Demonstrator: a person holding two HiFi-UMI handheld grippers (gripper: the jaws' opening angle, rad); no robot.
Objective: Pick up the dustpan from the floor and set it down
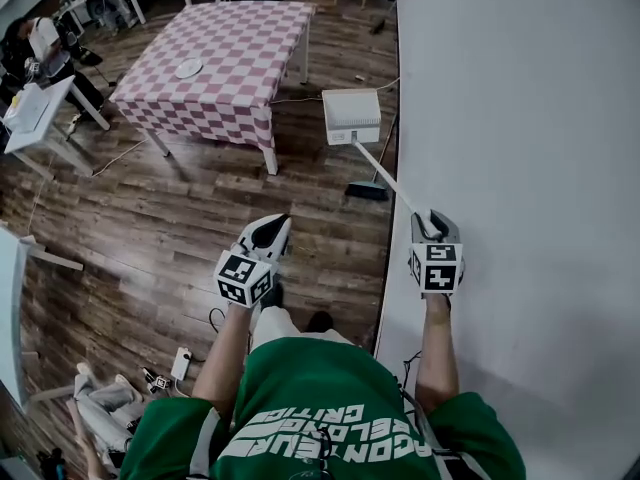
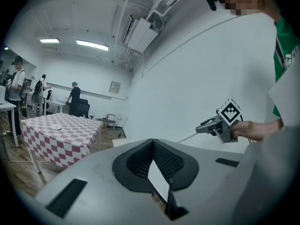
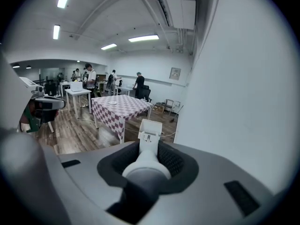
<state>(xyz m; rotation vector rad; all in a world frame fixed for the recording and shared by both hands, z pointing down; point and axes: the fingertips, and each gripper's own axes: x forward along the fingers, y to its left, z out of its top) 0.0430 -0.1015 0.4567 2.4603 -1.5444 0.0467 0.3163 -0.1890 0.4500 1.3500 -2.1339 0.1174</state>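
Two grippers: right gripper (image 1: pixel 430 220) clamped on the dustpan (image 1: pixel 351 116) handle, aloft beside the checkered table (image 1: pixel 240 63) — left gripper (image 1: pixel 272 230) closed, empty.

Shared lab-office: white desks (image 3: pixel 77 91), checkered table (image 1: pixel 225 58), wood floor (image 1: pixel 150 228) (people (image 3: pixel 89 76) standing about).

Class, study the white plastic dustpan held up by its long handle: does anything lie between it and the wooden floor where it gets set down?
Yes, probably. A dark broom head lies on the wooden floor by the white wall, roughly under the white plastic dustpan that the right gripper holds up.
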